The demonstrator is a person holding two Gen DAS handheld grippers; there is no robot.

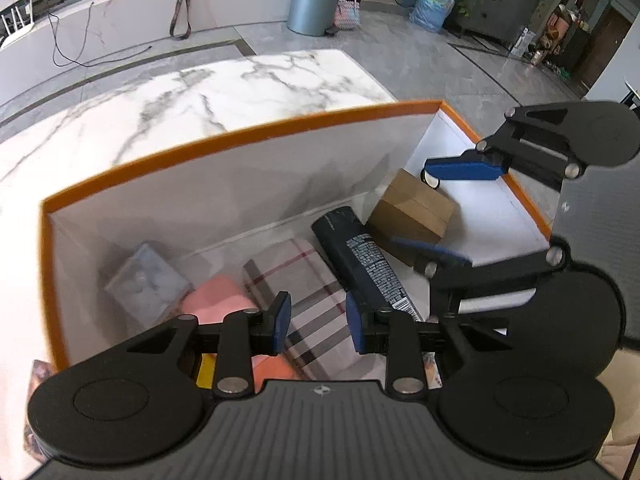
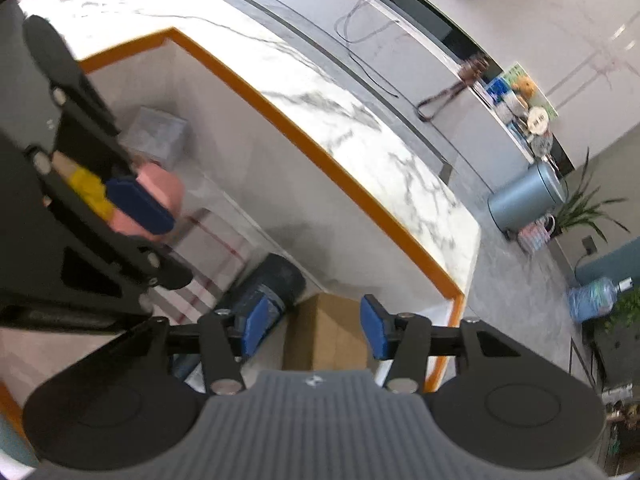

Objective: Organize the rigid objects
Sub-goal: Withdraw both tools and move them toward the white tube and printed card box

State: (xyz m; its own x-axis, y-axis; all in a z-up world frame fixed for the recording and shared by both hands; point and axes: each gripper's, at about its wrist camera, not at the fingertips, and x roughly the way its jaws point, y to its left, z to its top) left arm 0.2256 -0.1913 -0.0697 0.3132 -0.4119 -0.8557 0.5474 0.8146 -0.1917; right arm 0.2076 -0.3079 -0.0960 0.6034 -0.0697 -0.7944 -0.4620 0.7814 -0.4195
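Both tools spread, empty: left tool lower centre over orange-rimmed box, right tool above cardboard box; risk of knocking black can while descending.

black spray can: white print block plus barcode, too blurred to read; gripper body: small white logo, no legible text

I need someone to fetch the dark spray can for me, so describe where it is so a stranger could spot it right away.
Look inside the orange-rimmed box on the marble table. The spray can lies on its side between a plaid cloth and a brown cardboard box. It is the only dark cylinder there, with white print and a barcode.
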